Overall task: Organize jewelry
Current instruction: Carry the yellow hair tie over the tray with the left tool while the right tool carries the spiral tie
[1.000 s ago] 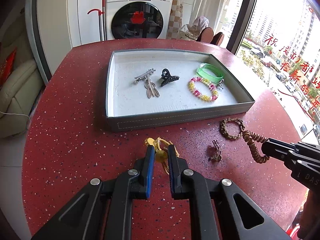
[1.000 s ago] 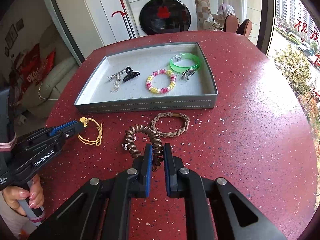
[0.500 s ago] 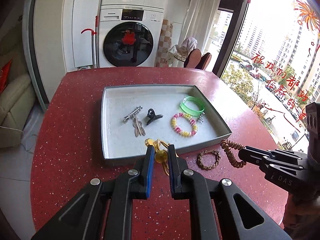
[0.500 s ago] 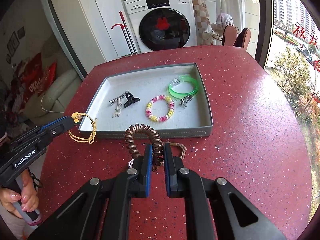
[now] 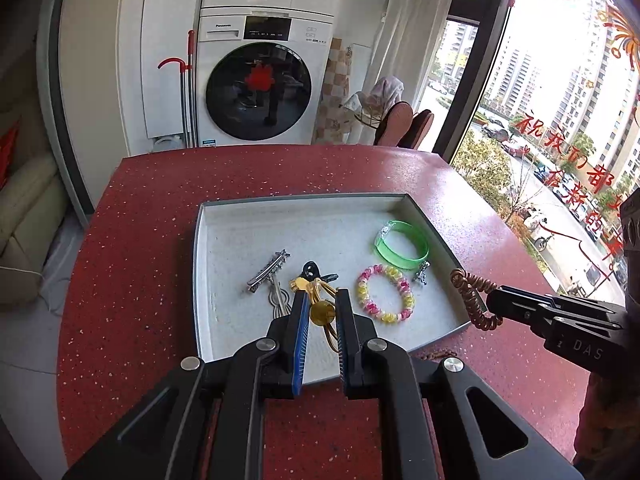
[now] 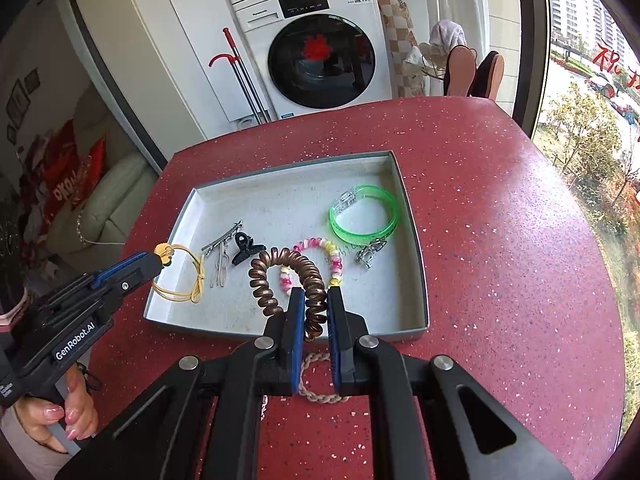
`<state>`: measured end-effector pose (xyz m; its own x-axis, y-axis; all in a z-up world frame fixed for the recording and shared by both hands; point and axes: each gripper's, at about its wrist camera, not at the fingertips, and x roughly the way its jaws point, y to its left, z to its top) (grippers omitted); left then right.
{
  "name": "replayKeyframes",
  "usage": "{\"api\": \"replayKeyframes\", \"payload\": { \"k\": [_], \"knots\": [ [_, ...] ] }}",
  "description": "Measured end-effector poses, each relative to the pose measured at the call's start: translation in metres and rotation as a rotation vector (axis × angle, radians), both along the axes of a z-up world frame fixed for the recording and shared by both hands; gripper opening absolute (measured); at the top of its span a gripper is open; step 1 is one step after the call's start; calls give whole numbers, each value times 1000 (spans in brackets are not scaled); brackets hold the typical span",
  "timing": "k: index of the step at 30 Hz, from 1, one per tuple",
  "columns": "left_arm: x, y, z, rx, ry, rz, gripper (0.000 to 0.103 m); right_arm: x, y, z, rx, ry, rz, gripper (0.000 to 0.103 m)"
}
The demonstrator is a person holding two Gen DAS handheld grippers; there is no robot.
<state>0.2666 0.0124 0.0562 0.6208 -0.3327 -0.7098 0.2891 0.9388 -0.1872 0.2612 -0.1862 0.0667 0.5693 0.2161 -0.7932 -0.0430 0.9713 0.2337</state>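
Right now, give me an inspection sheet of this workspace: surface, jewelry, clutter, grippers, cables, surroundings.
Surface: red speckled tabletop, grey shallow tray on it.
Job's things: in the tray a green translucent bangle, pink-and-yellow beaded bracelet, black claw clip, silver hair clips, small silver charm; a beige braided bracelet lies on the table outside.
Clutter: nothing seen.
Grippers: left gripper shut on a yellow elastic hair tie; right gripper shut on a brown spiral hair tie; both held over the tray.
Cables: nothing seen.
Surroundings: white washing machine, window, cream sofa.
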Motion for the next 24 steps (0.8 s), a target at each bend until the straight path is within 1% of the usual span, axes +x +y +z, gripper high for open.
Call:
{"api": "replayKeyframes", "payload": {
  "k": [11,17,19,24],
  "knots": [
    [44,-3,-33,33,67,22,31,60,15,-22,0,17,19,12],
    [64,-4,-53,73,97,40,31,88,28,-38,-54,29,31,12],
    [69,-4,-58,85,107,45,31,95,30,-45,-61,34,36,12],
    [73,-9,-69,143,104,44,31,111,35,-60,-60,54,36,12]
  ]
}}
